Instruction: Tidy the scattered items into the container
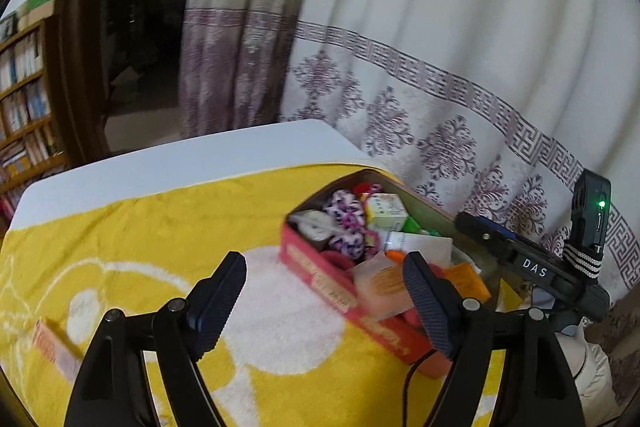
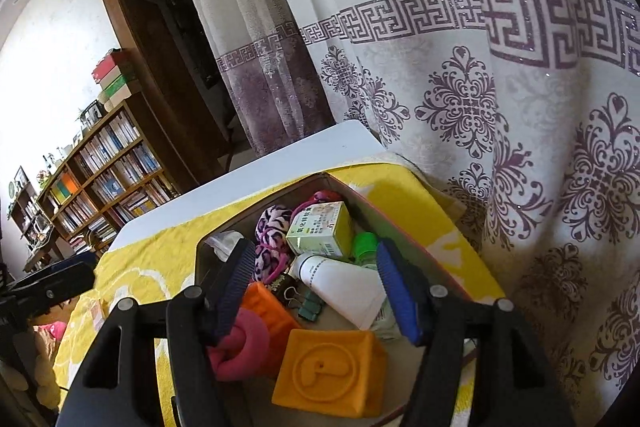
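A red tin box (image 1: 320, 277) stands on the yellow towel, full of small items: a purple scrunchie (image 1: 348, 223), a green-and-white carton (image 1: 386, 213) and a pale packet (image 1: 380, 285). My left gripper (image 1: 324, 303) is open over the towel just left of the box, with nothing between its fingers. A small pink-orange box (image 1: 52, 347) lies loose on the towel to its lower left. My right gripper (image 2: 318, 289) hangs open above the tin's (image 2: 400, 223) contents: an orange block (image 2: 332, 371), a pink roll (image 2: 240, 347), a white tube (image 2: 340, 287) and binder clips (image 2: 306, 303). Its pads touch none of them.
The towel (image 1: 160, 227) covers a white table (image 1: 160, 163) that ends at the far side. A patterned curtain (image 2: 480, 87) hangs close behind and to the right of the tin. A bookshelf (image 2: 104, 179) and a dark doorway (image 2: 172, 59) are far left.
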Available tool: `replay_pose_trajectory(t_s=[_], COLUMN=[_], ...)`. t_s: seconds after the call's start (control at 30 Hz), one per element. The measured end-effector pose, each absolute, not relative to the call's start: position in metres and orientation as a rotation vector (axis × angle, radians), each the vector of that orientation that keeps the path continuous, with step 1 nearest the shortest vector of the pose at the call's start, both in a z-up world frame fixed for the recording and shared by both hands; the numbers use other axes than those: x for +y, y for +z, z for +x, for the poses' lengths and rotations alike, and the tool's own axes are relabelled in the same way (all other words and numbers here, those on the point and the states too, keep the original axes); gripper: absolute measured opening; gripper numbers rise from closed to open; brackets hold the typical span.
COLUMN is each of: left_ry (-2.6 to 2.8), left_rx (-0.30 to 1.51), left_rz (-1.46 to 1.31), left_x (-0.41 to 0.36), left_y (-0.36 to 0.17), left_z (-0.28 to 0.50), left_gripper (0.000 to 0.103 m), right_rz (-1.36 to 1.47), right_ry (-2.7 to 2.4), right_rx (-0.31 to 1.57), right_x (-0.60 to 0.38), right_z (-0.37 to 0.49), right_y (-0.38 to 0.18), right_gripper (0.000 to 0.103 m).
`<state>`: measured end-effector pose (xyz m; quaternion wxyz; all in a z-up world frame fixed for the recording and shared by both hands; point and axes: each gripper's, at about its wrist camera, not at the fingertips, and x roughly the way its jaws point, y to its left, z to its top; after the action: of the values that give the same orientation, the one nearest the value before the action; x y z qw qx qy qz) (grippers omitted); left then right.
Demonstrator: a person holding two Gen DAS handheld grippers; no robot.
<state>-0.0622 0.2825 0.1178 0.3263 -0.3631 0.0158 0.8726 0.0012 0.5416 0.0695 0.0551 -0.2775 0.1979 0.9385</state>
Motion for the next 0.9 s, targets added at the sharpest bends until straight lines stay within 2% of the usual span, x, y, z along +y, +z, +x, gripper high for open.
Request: replay_pose_trajectory(t_s=[0.3,0.53,0.77,0.9], left_ry=[2.406,2.529,2.564,2.568], left_rx=[-0.052,-0.201,-0.341,-0.342], left_rz=[-1.005,-1.126,-1.211,-1.218], left_x=[0.206,0.127,0.082,0.073], left_y=[0.117,0.102,0.081,0.077], left_z=[-0.064,-0.076,-0.078,-0.077], left_gripper=[0.082,0.082,0.082,0.082], right_rz=[-0.803,-0.782,-0.867,-1.045], right_ry=[2.915,3.046,3.212,3.296], right_rx=[0.524,0.451,0.305,0.127], right_x=[0.515,0.464,0.394,0.343], right_z=[0.01,0.022,0.022,0.015], right_y=[0.081,0.1,0.109,0.095], right_gripper=[0.067,0.067,0.067,0.067])
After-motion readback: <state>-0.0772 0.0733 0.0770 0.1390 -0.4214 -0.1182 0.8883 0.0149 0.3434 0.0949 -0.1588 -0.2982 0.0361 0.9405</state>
